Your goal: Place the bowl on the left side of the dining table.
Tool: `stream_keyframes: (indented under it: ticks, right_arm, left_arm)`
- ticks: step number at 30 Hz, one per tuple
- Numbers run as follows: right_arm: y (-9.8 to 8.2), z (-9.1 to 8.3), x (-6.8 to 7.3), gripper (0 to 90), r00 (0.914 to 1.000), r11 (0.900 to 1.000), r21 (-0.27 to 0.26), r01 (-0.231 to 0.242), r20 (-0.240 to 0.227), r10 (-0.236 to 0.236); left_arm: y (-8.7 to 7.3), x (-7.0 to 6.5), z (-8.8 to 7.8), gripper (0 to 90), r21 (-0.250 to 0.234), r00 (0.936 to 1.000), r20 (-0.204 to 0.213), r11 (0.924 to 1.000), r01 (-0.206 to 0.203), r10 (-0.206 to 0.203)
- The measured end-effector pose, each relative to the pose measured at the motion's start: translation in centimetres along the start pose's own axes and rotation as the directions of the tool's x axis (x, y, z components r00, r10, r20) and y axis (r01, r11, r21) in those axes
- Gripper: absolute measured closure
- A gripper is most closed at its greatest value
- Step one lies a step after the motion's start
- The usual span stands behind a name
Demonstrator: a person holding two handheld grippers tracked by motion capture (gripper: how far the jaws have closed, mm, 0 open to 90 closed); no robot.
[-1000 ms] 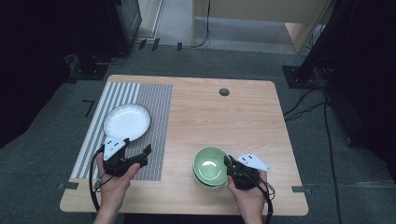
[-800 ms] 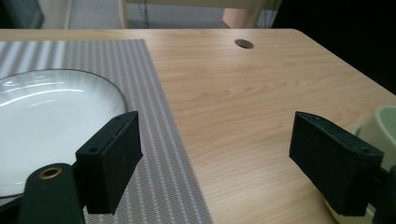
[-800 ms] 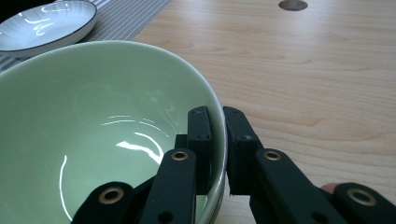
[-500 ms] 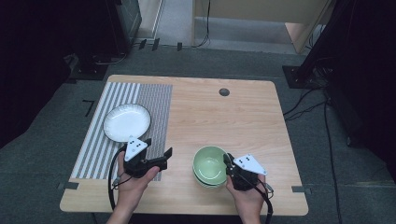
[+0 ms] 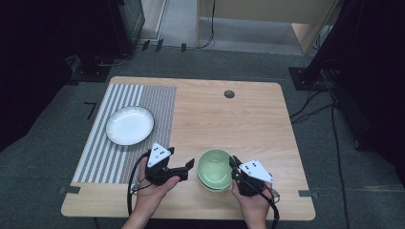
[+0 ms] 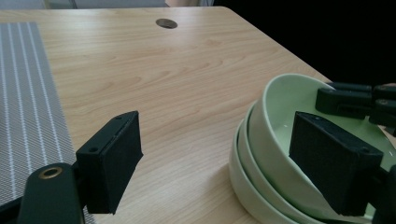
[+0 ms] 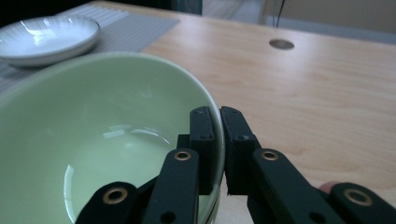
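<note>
High view: a stack of pale green ceramic bowls [image 5: 215, 169] stands on the light wooden worktop [image 5: 248, 119], near its front edge and a little right of centre. The right gripper [image 5: 235, 171], held in the person's right hand [image 5: 252, 202], sits at the stack's right side. Its fingers [image 7: 203, 135] are pinched on the rim of the top bowl [image 7: 93, 135], one inside the wall and one outside, as the right gripper view shows; the pads have just finished closing and press the rim between them.

The left gripper [image 5: 189, 168], carried in the left hand [image 5: 150, 191], lies just left of the stack, pointing toward it. Its fingers [image 6: 112, 158] stand wide apart and hold nothing. In the left gripper view, one finger hangs over bare wood and the other overlaps the left flank of the stack [image 6: 266, 163]; contact with the bowls cannot be judged there. Three nested rims can be counted in this view, and the right gripper's fingers appear at the far rim.

A shallow white ribbed plate [image 5: 130, 125] rests on a grey striped placemat [image 5: 100, 157] at the worktop's left side, well apart from the bowls. A small round dark grommet [image 5: 229, 94] is set in the worktop near its far edge.
</note>
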State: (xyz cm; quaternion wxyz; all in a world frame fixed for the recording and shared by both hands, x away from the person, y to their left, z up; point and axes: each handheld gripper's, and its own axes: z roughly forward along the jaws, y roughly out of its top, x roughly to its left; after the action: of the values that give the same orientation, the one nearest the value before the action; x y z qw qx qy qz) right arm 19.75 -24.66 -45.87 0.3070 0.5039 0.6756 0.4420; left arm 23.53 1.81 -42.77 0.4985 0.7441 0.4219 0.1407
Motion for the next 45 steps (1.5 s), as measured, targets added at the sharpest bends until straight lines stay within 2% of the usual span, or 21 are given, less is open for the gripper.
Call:
stream_keyframes:
  ticks: [1, 4, 8, 13, 16, 18, 20, 22, 23, 26, 31, 34, 36, 37, 40, 42, 45]
  right_arm:
    - [0.1, -0.2, -0.1, 86.4, 0.9999, 1.000, -0.022, -0.005, -0.015, 0.005]
    - [0.6, -0.5, 0.3, 86.8, 0.9989, 0.999, -0.017, 0.048, 0.002, -0.048]
    - [0.5, -0.7, 0.3, 87.1, 0.9983, 0.998, -0.027, 0.059, 0.005, -0.059]
    - [0.5, -1.0, 0.9, 87.1, 0.9937, 0.993, -0.053, 0.106, 0.042, -0.104]
    - [0.5, -1.2, 1.0, 87.2, 0.9931, 0.992, -0.067, 0.109, 0.052, -0.105]
    - [0.7, -1.4, 1.0, 87.2, 0.9927, 0.991, -0.080, 0.109, 0.060, -0.104]
    - [0.8, -1.7, 1.1, 87.3, 0.9914, 0.989, -0.089, 0.118, 0.069, -0.112]
    - [1.0, -1.9, 1.2, 87.4, 0.9905, 0.987, -0.102, 0.123, 0.075, -0.115]
    - [1.0, -1.9, 1.2, 87.4, 0.9905, 0.987, -0.102, 0.123, 0.075, -0.115]
    - [1.2, -2.3, 1.4, 87.4, 0.9901, 0.986, -0.116, 0.124, 0.080, -0.115]
    - [1.8, -3.1, 2.0, 87.7, 0.9892, 0.980, -0.149, 0.133, 0.081, -0.122]
    - [2.1, -3.5, 2.5, 87.9, 0.9883, 0.976, -0.167, 0.141, 0.080, -0.129]
    - [2.2, -3.6, 2.8, 88.0, 0.9870, 0.975, -0.162, 0.151, 0.080, -0.139]
    - [2.2, -3.5, 2.9, 88.0, 0.9858, 0.976, -0.148, 0.159, 0.078, -0.148]
    - [1.6, -2.7, 2.8, 88.1, 0.9877, 0.983, -0.112, 0.143, 0.080, -0.134]
    - [1.2, -2.3, 2.2, 88.2, 0.9896, 0.988, -0.088, 0.128, 0.077, -0.121]
    - [0.7, -1.8, 1.7, 88.3, 0.9927, 0.992, -0.070, 0.103, 0.070, -0.098]
  left_arm:
    - [0.0, -0.2, 0.2, 16.2, 0.006, 1.0000, 0.004, 1.0000, -0.005, 0.005]
    - [-0.2, -0.7, 0.6, 16.2, 0.013, 0.9998, 0.006, 0.9997, -0.020, 0.020]
    - [-0.4, -1.2, 1.3, 16.2, 0.028, 0.9994, 0.025, 0.9993, -0.026, 0.026]
    - [-0.8, -1.9, 2.1, 17.2, 0.053, 0.9976, 0.054, 0.9975, -0.046, 0.043]
    - [-1.0, -2.2, 2.5, 25.2, 0.067, 0.9975, 0.049, 0.9963, -0.054, 0.051]
    - [-1.2, -2.4, 2.8, 25.7, 0.082, 0.9974, 0.042, 0.9948, -0.061, 0.058]
    - [-1.3, -2.9, 3.0, 26.6, 0.088, 0.9958, 0.018, 0.9919, -0.091, 0.090]
    - [-1.4, -3.4, 3.1, 27.8, 0.095, 0.9944, 0.013, 0.9898, -0.106, 0.105]
    - [-1.4, -3.4, 3.1, 32.5, 0.095, 0.9944, 0.013, 0.9898, -0.106, 0.105]
    - [-1.4, -3.6, 3.2, 34.1, 0.098, 0.9950, 0.010, 0.9902, -0.100, 0.099]
    - [-1.3, -3.5, 3.1, 42.7, 0.082, 0.9967, 0.009, 0.9933, -0.081, 0.081]
    - [-1.3, -3.5, 3.1, 45.8, 0.082, 0.9975, 0.025, 0.9944, -0.068, 0.066]
    - [-1.4, -3.5, 3.3, 49.0, 0.089, 0.9976, 0.022, 0.9937, -0.068, 0.066]
    - [-1.5, -3.5, 3.4, 53.4, 0.091, 0.9976, 0.019, 0.9935, -0.068, 0.067]
    - [-1.7, -3.5, 3.7, 68.7, 0.087, 0.9978, 0.004, 0.9940, -0.066, 0.065]
    - [-1.7, -3.5, 3.8, 74.6, 0.080, 0.9966, -0.015, 0.9936, -0.079, 0.081]
    - [-1.7, -3.5, 3.8, 77.7, 0.081, 0.9963, -0.009, 0.9932, -0.084, 0.085]
